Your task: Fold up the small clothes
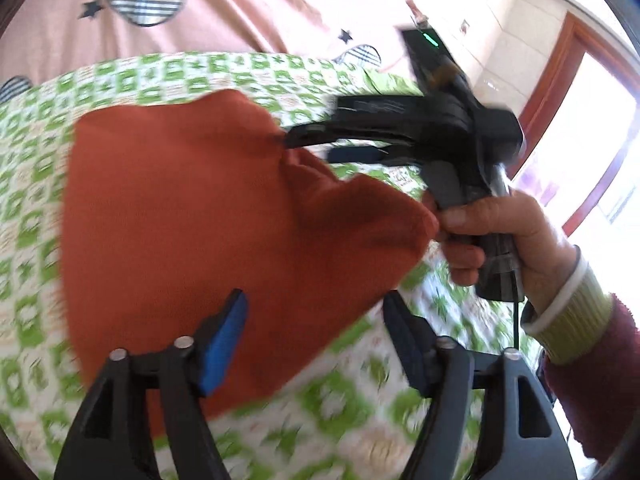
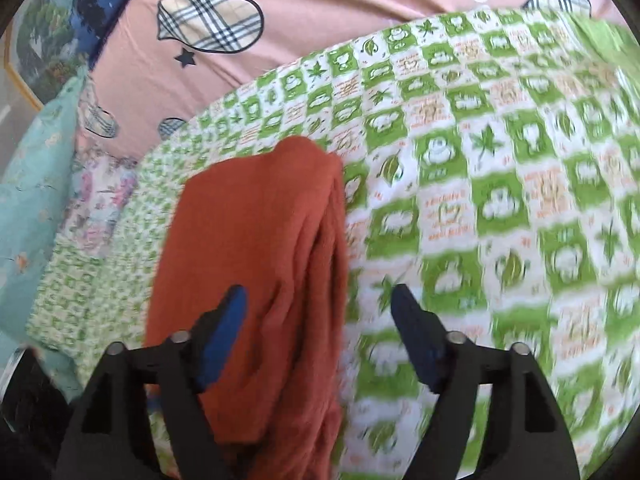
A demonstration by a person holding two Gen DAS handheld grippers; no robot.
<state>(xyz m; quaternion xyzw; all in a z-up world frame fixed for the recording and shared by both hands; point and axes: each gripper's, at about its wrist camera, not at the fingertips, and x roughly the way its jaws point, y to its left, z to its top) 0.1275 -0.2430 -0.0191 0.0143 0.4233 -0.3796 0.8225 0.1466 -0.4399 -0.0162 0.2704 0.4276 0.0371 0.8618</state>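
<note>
Rust-orange garment (image 1: 180, 208) lies on green-and-white checked blanket (image 1: 340, 400) printed with leaves and small figures; blanket spread over pink sheet (image 1: 240, 8) with plaid hearts and dark stars. Left gripper (image 1: 316, 312) jaws spread wide, blue pads showing, nothing clamped; garment's lower edge sits in the gap below the pads but pads not pressing on it. In the left wrist view the right gripper (image 1: 308, 148) is at the garment's right side, jaws apart, tips at a bunched, puckered part of the cloth; contact unclear through blur, no firm pinch visible. Hand (image 1: 492, 232) wraps its handle, striped yellow-green cuff and dark red sleeve (image 1: 592, 380) behind. Right wrist view: right gripper (image 2: 320, 308) wide open, empty, garment (image 2: 260, 260) running as a long folded-over strip with lengthwise ridges under and between the fingers, left finger over cloth, right finger over bare blanket (image 2: 500, 200). Teal floral pillow (image 2: 32, 184) at far left. Doorway with wooden frame (image 1: 560, 92) upper right, bright. Both views motion-blurred.
</note>
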